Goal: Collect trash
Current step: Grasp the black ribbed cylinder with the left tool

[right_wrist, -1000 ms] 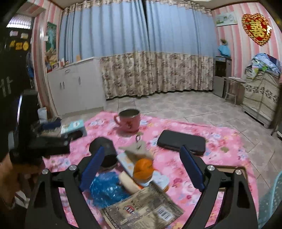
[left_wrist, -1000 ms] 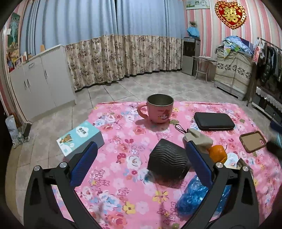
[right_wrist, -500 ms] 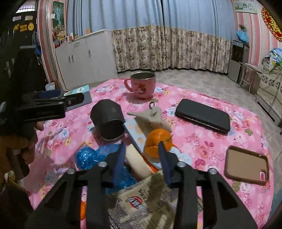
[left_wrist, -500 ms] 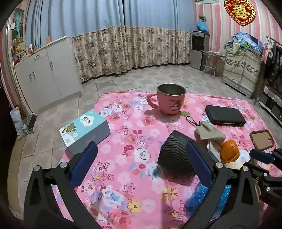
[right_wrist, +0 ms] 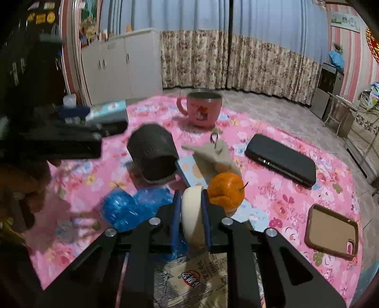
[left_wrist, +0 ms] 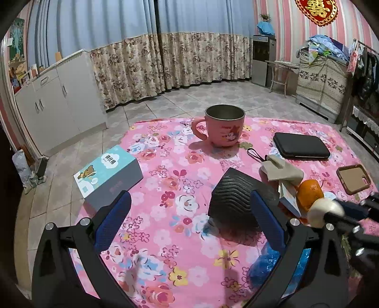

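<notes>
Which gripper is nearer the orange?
Right. The right gripper is beside the orange, its jaws having just closed on a cream cup touching it. The left gripper hovers open over the cloth, the black bin between it and the fruit.

A red double-happiness sign [left_wrist: 316,10] hangs on the striped wall, while the print on the teal box [left_wrist: 107,172], the wrapper [right_wrist: 189,282] and the mug [left_wrist: 223,126] is too small to read.

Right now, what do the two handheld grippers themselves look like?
Both match: the left gripper and right gripper have black, cut-out frames, silver round bolt heads and long blue finger pads. No cables or sleeves show.
</notes>
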The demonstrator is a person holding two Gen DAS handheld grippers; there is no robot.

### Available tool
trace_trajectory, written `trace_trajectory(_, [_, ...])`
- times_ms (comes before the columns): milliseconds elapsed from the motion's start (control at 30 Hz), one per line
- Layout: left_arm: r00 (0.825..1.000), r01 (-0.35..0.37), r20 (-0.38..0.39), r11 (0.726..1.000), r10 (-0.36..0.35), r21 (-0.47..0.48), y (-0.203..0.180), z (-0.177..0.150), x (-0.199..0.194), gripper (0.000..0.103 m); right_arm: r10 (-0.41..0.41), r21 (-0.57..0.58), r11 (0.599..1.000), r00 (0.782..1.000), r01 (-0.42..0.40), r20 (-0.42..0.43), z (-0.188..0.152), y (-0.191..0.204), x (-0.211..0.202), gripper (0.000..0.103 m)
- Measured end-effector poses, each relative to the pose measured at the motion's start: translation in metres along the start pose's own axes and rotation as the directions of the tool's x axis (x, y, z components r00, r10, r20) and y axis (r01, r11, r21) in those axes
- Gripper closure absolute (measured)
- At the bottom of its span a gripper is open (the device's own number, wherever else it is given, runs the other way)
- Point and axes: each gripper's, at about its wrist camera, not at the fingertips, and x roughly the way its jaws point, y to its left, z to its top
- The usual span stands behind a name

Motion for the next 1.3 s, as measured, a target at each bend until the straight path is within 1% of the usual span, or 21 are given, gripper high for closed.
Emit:
trace_trajectory(100, [1.000,0.024,0.005,1.000,-0.024,0.001,-0.002,0.000,0.000,0.006,0.014,0.045,0.999,0.996,-0.018,0.092,0.010,-0.009,-0.028,0.086])
trace_trajectory(167, [0.999,0.036,0.013,0.999,-0.036,0.020,-0.008,-0.001,0.001,0.006,0.011,0.069,0.997,0.990,-0.021,0.139,0.015,-0.017,-0.043,0.086])
trace_trajectory(233, [0.999,0.041,0.020,0.998,-0.042,0.047,-0.014,-0.002,0.006,0.006,-0.001,0.084,0.996,0.988,-0.012,0.156,0.018,-0.025,-0.050,0.086])
trace_trajectory(367, [0.996,0.084,-0.005,0.989,-0.084,0.124,-0.032,-0.006,0.022,0.006,-0.027,0.141,0.990,0.986,0.004,0.162,0.017,-0.048,-0.055,0.086])
trace_trajectory(433, [0.995,0.096,-0.012,0.985,-0.095,0.144,-0.039,-0.008,0.026,0.006,-0.032,0.163,0.987,0.986,0.005,0.162,0.016,-0.057,-0.057,0.086])
trace_trajectory(567, [0.993,0.115,-0.019,0.985,-0.113,0.129,-0.044,-0.007,0.029,0.006,-0.038,0.200,0.980,0.985,0.004,0.166,0.013,-0.070,-0.061,0.086])
trace_trajectory(600, [0.991,0.129,-0.029,0.984,-0.127,0.121,-0.043,-0.006,0.029,0.006,-0.037,0.210,0.978,0.985,0.001,0.167,0.013,-0.074,-0.062,0.086])
trace_trajectory(667, [0.991,0.131,-0.029,0.983,-0.128,0.128,-0.044,-0.007,0.027,0.006,-0.043,0.217,0.976,0.984,0.005,0.170,0.012,-0.077,-0.064,0.086])
trace_trajectory(800, [0.987,0.160,-0.015,0.977,-0.159,0.141,-0.046,-0.008,0.020,0.006,-0.049,0.226,0.974,0.984,0.009,0.173,0.011,-0.081,-0.066,0.086])
trace_trajectory(867, [0.990,0.143,-0.030,0.978,-0.140,0.154,-0.050,-0.010,0.026,0.006,-0.046,0.232,0.973,0.984,0.004,0.173,0.011,-0.083,-0.066,0.086])
trace_trajectory(933, [0.989,0.142,-0.064,0.976,-0.133,0.163,-0.052,-0.014,0.035,0.006,-0.047,0.233,0.972,0.984,0.006,0.172,0.011,-0.082,-0.067,0.086])
trace_trajectory(1000, [0.989,0.135,-0.087,0.977,-0.122,0.163,-0.052,-0.016,0.042,0.010,-0.053,0.232,0.973,0.984,0.012,0.171,0.009,-0.081,-0.067,0.086])
trace_trajectory(1067, [0.986,0.144,-0.107,0.979,-0.129,0.143,-0.048,-0.017,0.045,0.024,-0.058,0.231,0.973,0.984,0.017,0.169,0.008,-0.081,-0.068,0.086])
trace_trajectory(1133, [0.984,0.153,-0.112,0.981,-0.140,0.115,-0.043,-0.016,0.044,0.033,-0.063,0.232,0.973,0.983,0.021,0.172,0.007,-0.082,-0.071,0.086])
trace_trajectory(1300, [0.988,0.139,-0.073,0.988,-0.134,0.068,-0.033,-0.011,0.035,0.033,-0.066,0.241,0.970,0.980,0.020,0.185,0.005,-0.084,-0.077,0.086])
